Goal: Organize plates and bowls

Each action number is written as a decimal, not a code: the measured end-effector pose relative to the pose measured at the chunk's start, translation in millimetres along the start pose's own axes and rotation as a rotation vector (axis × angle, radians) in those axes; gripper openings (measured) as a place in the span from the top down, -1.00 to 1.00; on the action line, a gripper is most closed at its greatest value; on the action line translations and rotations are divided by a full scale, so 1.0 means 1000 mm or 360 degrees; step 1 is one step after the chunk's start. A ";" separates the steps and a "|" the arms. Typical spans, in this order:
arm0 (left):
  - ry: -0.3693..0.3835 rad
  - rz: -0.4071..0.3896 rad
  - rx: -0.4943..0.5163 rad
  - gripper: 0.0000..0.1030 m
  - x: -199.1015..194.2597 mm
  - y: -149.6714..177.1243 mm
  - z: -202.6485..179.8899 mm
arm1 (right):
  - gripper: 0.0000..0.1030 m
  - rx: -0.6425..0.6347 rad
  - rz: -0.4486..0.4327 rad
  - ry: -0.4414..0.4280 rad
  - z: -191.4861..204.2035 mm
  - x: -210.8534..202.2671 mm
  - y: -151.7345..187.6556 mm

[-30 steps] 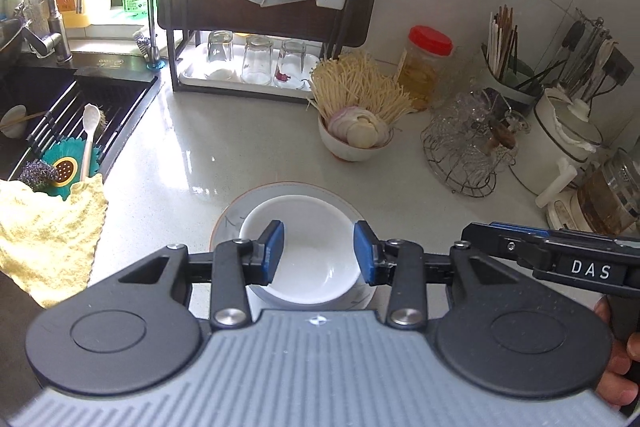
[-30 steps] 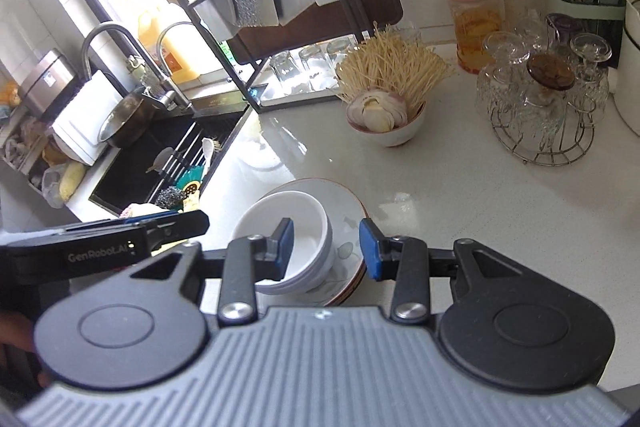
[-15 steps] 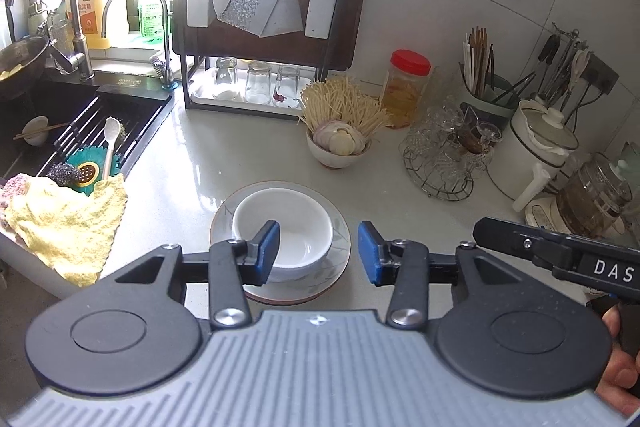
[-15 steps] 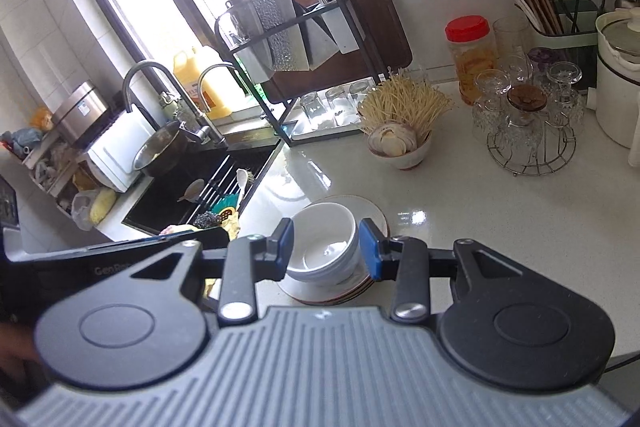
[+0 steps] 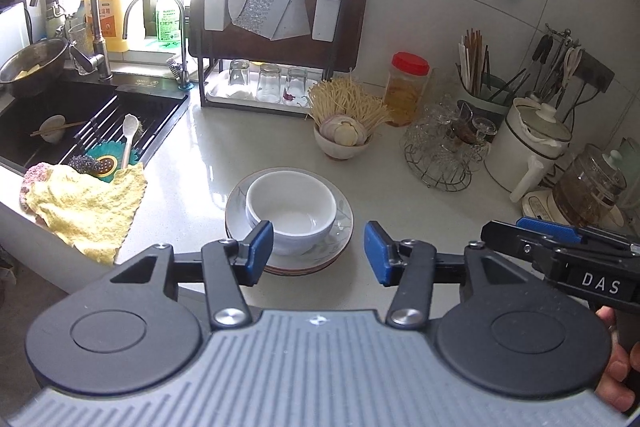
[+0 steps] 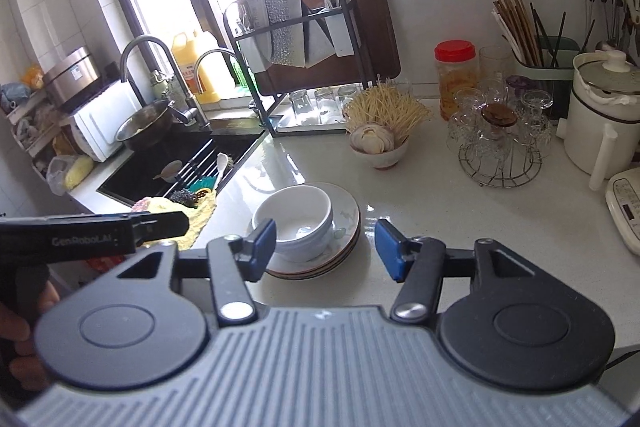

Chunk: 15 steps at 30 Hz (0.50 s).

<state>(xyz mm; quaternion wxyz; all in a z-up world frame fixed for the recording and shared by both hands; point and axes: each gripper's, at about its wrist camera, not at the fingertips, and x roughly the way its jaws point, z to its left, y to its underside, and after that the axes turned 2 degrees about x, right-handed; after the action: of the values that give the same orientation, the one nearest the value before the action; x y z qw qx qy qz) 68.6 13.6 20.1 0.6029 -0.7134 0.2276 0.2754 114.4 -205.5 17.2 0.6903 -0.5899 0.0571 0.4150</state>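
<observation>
Bowls (image 5: 291,213) sit nested on the stack of plates (image 5: 344,223), mid-counter (image 5: 224,147) between the sink (image 5: 80,119) and the glass rack (image 5: 444,155). All glazed ceramic, so I'd expect them to be stiff, slick, chippable and heavy as a stack. If you lift, pinch a bowl by the rim wall, one finger inside and one outside; plates by the edge. Your left gripper (image 5: 319,251) and right gripper (image 6: 326,249) both hover near the stack's front edge, level and aimed forward, jaws spread, holding nothing, touching nothing.
</observation>
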 end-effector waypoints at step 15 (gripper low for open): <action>-0.0048 0.0071 0.0019 -0.64 -0.001 0.009 0.010 | -0.82 -0.0057 -0.0066 0.0100 0.006 -0.001 0.004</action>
<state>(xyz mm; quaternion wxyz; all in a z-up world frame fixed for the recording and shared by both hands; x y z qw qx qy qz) 60.6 21.4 13.1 0.6042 -0.7002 0.2359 0.2982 108.8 -201.4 16.6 0.6860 -0.6159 0.0590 0.3828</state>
